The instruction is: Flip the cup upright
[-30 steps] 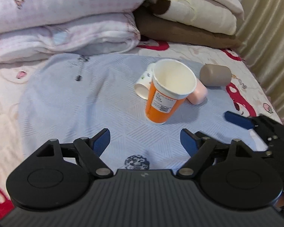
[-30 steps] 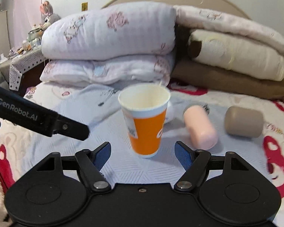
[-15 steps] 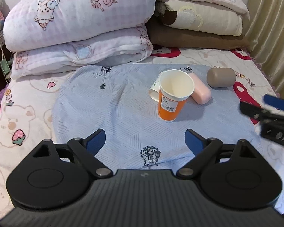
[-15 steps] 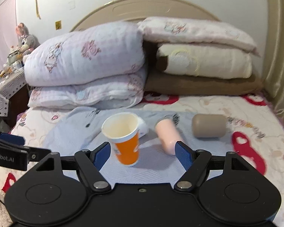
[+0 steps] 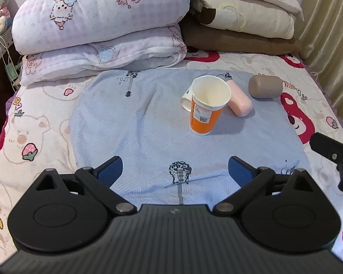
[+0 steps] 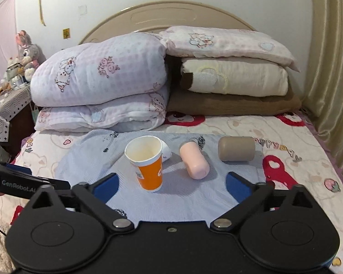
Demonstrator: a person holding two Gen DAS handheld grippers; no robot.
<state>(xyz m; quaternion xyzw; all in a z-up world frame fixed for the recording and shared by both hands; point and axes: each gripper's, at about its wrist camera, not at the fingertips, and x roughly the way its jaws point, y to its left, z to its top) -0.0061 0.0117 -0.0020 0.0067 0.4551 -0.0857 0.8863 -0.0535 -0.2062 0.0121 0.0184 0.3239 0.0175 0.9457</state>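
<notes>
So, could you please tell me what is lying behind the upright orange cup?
A white paper cup lies on its side right behind the orange cup, which hides most of it. The pink cup lies beside them.

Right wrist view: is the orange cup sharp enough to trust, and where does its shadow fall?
Right wrist view: orange cup sharp, soft shadow on the blue cloth toward the pink cup; headboard bowed by the fisheye. Left wrist view: orange cup crisp too, no glare, edges curved.
</notes>
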